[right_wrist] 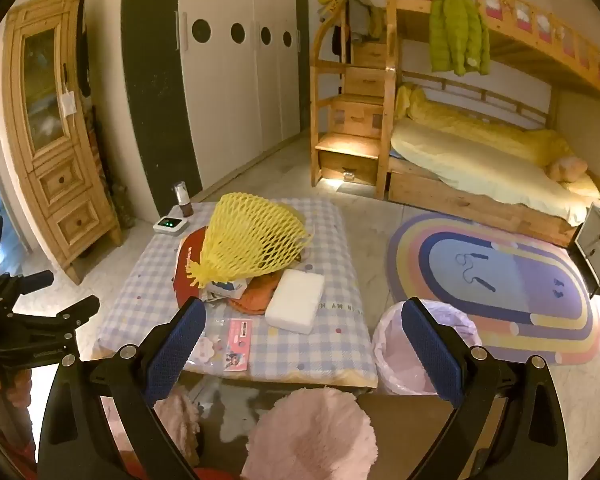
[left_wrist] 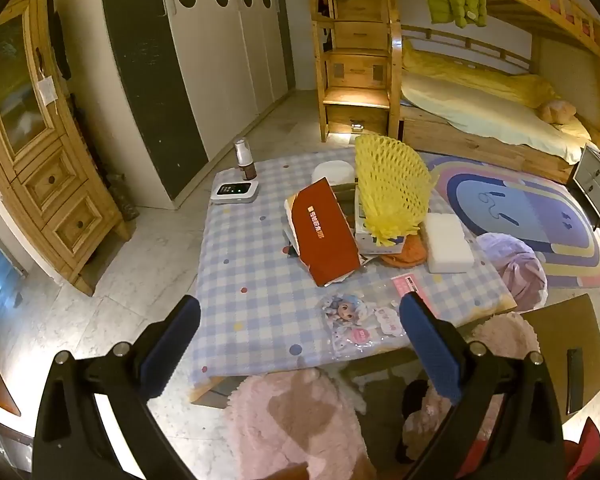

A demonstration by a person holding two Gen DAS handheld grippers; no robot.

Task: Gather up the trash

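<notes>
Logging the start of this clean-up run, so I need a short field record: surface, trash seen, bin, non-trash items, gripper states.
surface: low table with checked cloth
trash: yellow foam net, red envelope, white foam block, pink sticker pack
bin: lined bin on the floor beside the table's right edge
non-trash: small bottle, white device
left gripper: open, empty
right gripper: open, empty
</notes>
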